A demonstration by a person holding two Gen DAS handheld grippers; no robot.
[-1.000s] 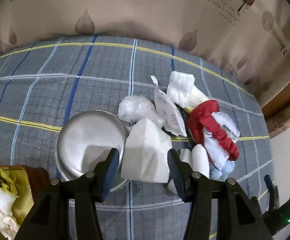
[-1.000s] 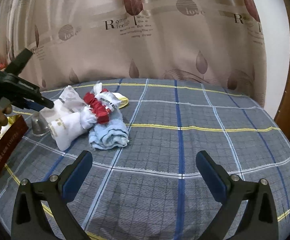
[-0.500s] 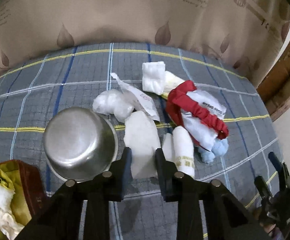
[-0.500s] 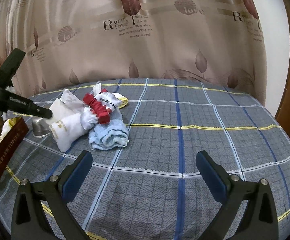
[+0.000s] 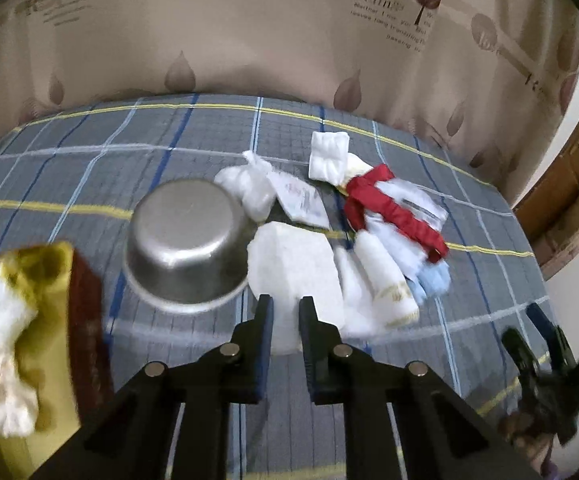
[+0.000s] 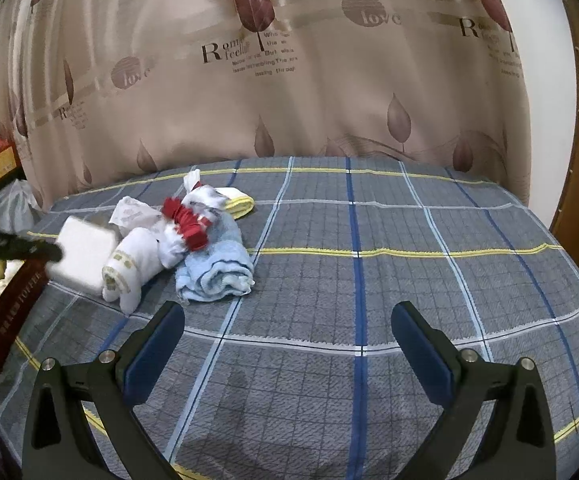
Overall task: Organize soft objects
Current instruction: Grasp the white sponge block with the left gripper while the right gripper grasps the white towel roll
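A white foam block (image 5: pixel 293 264) sits between the fingers of my left gripper (image 5: pixel 286 312), whose jaws are closing and press on its near end. In the right wrist view the same block (image 6: pixel 83 256) hangs at the tip of the left gripper (image 6: pixel 45 251), over the bed's left side. Beside it lies a heap of soft things: a rolled white towel (image 5: pixel 385 284), a red cloth (image 5: pixel 393 216), a light blue towel (image 6: pixel 217 272) and a folded white pad (image 5: pixel 329 156). My right gripper (image 6: pixel 289 344) stands open over bare bedspread, holding nothing.
A steel bowl (image 5: pixel 185 248) rests left of the block. A dark red box (image 5: pixel 85 320) with yellow lining holds a white cloth (image 5: pixel 5 356) at the bed's left edge. A curtain (image 6: pixel 289 80) hangs behind the plaid bedspread (image 6: pixel 409 260).
The left jaws have narrowed from wide around the white block to pressing on it, and the gripper has drawn back toward the box with the block. The right gripper has not moved.
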